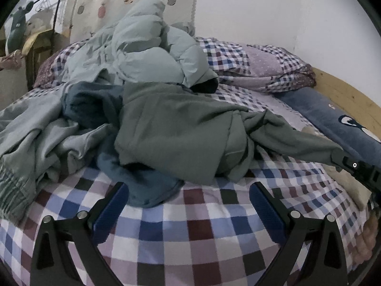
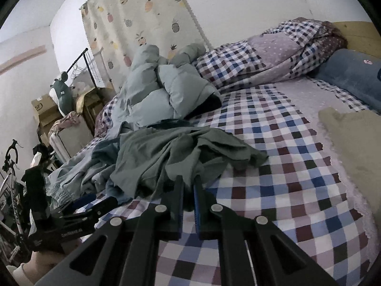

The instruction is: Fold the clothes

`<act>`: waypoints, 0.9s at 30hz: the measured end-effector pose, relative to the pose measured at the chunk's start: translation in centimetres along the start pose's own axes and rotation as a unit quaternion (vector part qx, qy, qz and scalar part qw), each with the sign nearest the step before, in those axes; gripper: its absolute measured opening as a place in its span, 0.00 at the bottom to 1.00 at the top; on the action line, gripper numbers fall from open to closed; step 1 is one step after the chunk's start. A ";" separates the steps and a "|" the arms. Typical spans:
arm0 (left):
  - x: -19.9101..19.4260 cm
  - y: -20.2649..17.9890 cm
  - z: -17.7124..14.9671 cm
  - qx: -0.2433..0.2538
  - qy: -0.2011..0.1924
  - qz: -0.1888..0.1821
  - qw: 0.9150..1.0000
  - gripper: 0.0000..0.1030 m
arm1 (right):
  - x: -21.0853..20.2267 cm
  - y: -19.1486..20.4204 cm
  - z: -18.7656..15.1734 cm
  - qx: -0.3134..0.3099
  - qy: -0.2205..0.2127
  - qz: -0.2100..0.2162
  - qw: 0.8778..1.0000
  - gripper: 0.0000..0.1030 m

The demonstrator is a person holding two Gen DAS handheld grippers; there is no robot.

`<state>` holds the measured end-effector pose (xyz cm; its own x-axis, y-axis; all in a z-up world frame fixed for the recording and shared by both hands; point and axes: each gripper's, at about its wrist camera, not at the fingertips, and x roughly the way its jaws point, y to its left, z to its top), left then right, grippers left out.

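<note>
A grey-green garment (image 1: 178, 128) lies crumpled in the middle of the checked bed sheet (image 1: 190, 238). One sleeve stretches right to my right gripper (image 1: 343, 159). In the right wrist view that gripper (image 2: 188, 181) is shut on the edge of the grey-green garment (image 2: 166, 152). My left gripper (image 1: 188, 190) hovers open just above the sheet, in front of the pile, its blue pads (image 1: 114, 205) holding nothing. A dark teal garment (image 1: 142, 186) sticks out from under the grey-green one, close to the left finger. Pale grey-green trousers (image 1: 35, 131) lie further left. The left gripper (image 2: 90, 205) shows low on the left.
A puffy pale blue jacket (image 1: 147, 47) is heaped behind the pile. A folded checked quilt (image 2: 273, 52), a blue pillow (image 2: 352, 78) and a wooden headboard (image 2: 357, 35) lie at the back right. A beige cloth (image 2: 352, 147) lies right. Boxes, a clothes rack and a bicycle (image 2: 9, 166) stand left of the bed.
</note>
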<state>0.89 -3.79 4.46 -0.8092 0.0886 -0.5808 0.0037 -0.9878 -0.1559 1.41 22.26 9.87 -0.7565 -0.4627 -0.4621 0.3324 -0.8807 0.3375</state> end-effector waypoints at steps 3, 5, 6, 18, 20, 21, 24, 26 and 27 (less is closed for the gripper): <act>0.3 -0.9 0.5 0.023 -0.006 -0.004 1.000 0.99 | -0.2 -0.5 0.1 0.002 0.001 0.002 1.000 0.06; 0.7 -1.5 0.8 0.042 -0.009 -0.004 0.999 0.99 | -0.1 -0.6 0.0 0.005 0.004 0.004 1.000 0.06; 0.9 -1.9 1.0 0.053 -0.008 -0.003 0.999 0.96 | -0.1 -0.7 0.0 0.006 0.005 0.004 1.000 0.06; 6.0 -2.3 1.2 0.067 0.073 0.020 0.995 0.47 | 0.8 -2.3 -1.0 0.012 0.029 -0.021 0.999 0.06; 6.5 -2.1 1.1 0.061 0.081 0.024 0.995 0.35 | 0.8 -2.5 -1.0 0.010 0.029 -0.027 0.999 0.06; 6.7 -1.7 1.1 0.049 0.086 0.026 0.995 0.21 | 0.8 -2.6 -1.0 0.012 0.030 -0.033 0.999 0.06; 6.6 -0.1 1.3 -0.001 0.084 0.008 0.996 0.07 | 1.0 -3.5 -0.9 0.021 0.031 -0.051 0.998 0.06; 5.7 0.7 1.6 -0.024 0.065 0.007 0.998 0.04 | 1.0 -4.1 -0.9 0.030 0.030 -0.059 0.997 0.06; 5.2 0.9 1.8 -0.030 0.056 0.007 0.998 0.04 | 1.0 -4.4 -1.0 0.034 0.029 -0.062 0.997 0.06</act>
<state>-4.39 -4.48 2.69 -0.7387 0.0913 -0.6679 0.0524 -0.9800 -0.1920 -0.25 25.55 7.16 -0.7556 -0.3566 -0.5494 0.1971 -0.9237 0.3285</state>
